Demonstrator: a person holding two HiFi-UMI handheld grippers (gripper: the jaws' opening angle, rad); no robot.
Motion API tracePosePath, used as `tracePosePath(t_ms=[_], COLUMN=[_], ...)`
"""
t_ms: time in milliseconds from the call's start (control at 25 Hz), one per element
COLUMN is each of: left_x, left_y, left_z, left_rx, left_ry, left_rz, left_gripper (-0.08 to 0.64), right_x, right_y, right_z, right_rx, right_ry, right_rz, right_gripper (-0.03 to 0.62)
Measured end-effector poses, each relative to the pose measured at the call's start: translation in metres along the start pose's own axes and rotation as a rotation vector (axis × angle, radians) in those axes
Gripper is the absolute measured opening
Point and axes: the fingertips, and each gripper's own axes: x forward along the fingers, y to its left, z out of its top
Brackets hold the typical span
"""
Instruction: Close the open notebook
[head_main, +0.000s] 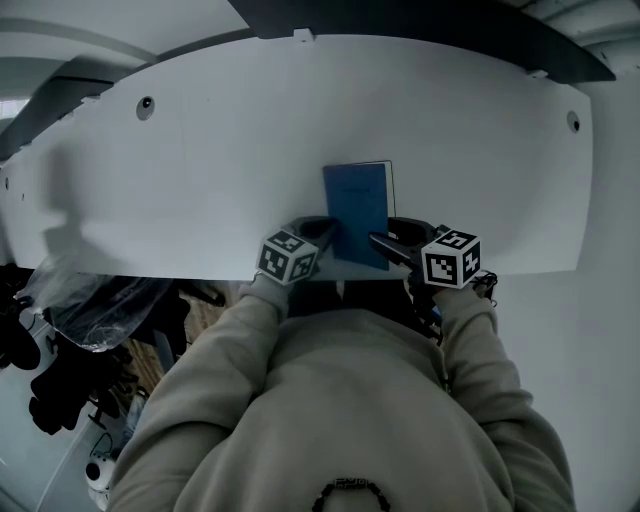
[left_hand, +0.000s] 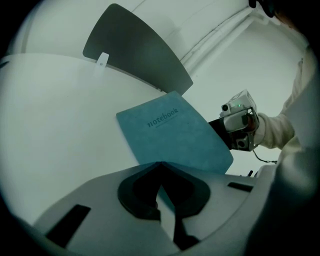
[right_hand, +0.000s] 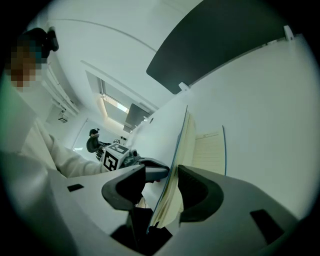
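Notebook: the notebook (head_main: 357, 205) lies on the near middle of the white table (head_main: 200, 170), just beyond the person, between the two grippers.
Cover: the blue cover (left_hand: 175, 132) is lifted off the table and tilted, printed side facing left; not yet folded down.
Pages: a sheaf of pages (right_hand: 187, 145) stands with the cover, while one lined page (right_hand: 210, 150) lies flat to the right.
Left gripper: the left gripper (left_hand: 160, 185) has its jaws nearly together, apparently pinching the notebook's near edge.
Right gripper: the right gripper (right_hand: 162, 185) has its jaws a little apart, with the cover and sheaf standing between them; a gap shows on the left side.
Done: the cover seems raised roughly halfway through its swing.
Left: bring cover and sheaf down to the right onto the flat page, then let go.
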Motion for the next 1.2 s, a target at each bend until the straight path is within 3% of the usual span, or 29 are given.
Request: tracePosePath(t_ms=[360,520,640,800,1200], left_x=[-0.03,-0.036,-0.043,-0.05,-0.079], left_y=[-0.008,0.002,0.002,0.013,0.029], left_z=[0.014,0.002,-0.003,-0.011,-0.004], left_rx=[-0.092,-0.068,-0.105,-0.108,-0.123], left_ry=[-0.136,-0.109,-0.128,-0.121,-0.175], left_rz=[-0.083,-0.027,-0.055,-0.015,0.008], left_gripper=[0.003,0.002,0.003,0.003,0.003], right_x=[0.012,0.018,0.025,0.037,0.052], right_y=[0.034,0.051,0.064,0.08,0.102], right_z=[0.002,0.005,0.01,0.015,0.015], right_rx=[-0.029,-0.058,-0.076,-0.113,-0.222], right_ry=[0.021,0.038,0.047,0.066,0.132], right_rz=[0.08,0.103,0.122,0.14,0.085], right_gripper=[0.218,0.218,0.218,0.218,0.218])
